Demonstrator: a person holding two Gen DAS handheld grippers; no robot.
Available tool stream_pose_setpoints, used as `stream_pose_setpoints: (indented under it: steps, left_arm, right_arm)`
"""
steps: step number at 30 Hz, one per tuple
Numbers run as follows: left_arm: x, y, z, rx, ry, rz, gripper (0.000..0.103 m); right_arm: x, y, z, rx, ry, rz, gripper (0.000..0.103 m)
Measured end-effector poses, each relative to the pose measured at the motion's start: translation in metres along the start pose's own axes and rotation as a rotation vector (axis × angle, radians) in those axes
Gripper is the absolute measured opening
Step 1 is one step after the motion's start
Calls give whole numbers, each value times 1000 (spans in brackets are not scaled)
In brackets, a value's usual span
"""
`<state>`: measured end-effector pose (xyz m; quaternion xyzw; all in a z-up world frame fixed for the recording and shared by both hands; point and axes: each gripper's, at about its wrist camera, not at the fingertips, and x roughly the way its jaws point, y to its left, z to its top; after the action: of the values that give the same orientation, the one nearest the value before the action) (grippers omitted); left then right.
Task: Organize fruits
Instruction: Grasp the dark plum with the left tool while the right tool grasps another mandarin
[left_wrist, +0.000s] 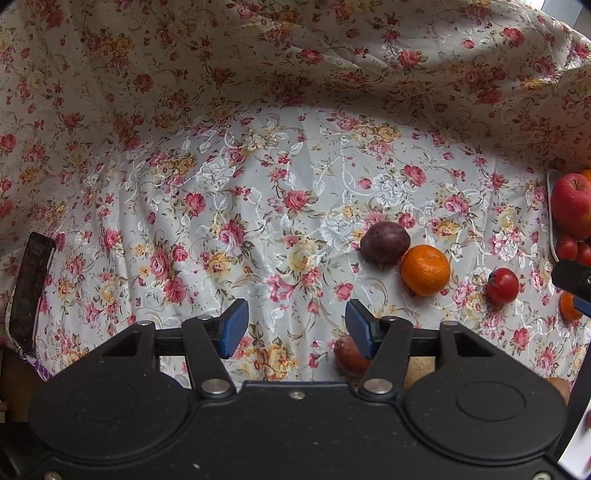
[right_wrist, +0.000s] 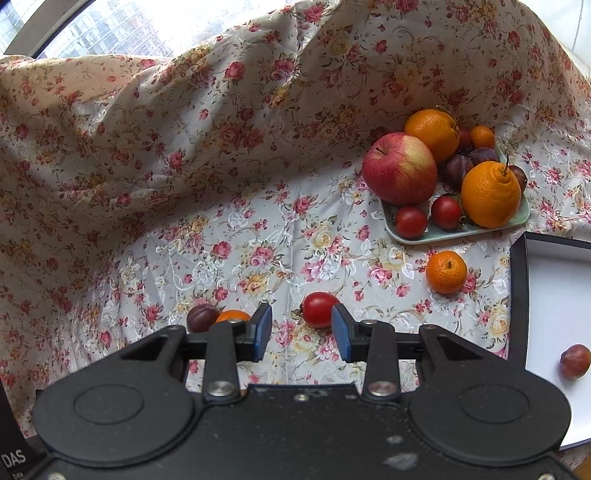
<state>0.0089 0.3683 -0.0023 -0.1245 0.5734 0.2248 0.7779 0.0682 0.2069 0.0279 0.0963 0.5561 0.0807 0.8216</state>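
Observation:
My left gripper is open and empty above the floral cloth. Ahead to its right lie a dark plum, a mandarin and a small tomato. A reddish fruit lies partly hidden under its right finger. My right gripper is open, just short of the same tomato. The plum and mandarin sit by its left finger. Another mandarin lies near a pale green tray heaped with an apple, oranges, plums and tomatoes.
A dark box with a white inside at the right holds one plum. The cloth rises in folds at the back. A dark flat object lies at the left. The right gripper's tip shows at the left view's right edge.

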Motion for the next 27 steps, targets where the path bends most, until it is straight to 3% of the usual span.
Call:
stream_pose_setpoints:
  steps: [4, 8, 15, 27]
  left_arm:
    - [3, 3, 18, -34, -5, -37, 63]
    - [10, -3, 26, -7, -30, -18, 63]
    - [26, -15, 31, 17, 9, -54, 63]
    - [27, -40, 35, 67, 26, -52, 63]
  right_arm:
    - [9, -1, 14, 24, 2, 27, 38]
    - [27, -6, 19, 36, 16, 52, 38]
    - [49, -23, 16, 42, 56, 75, 38]
    - [47, -87, 44, 106, 27, -126, 38]
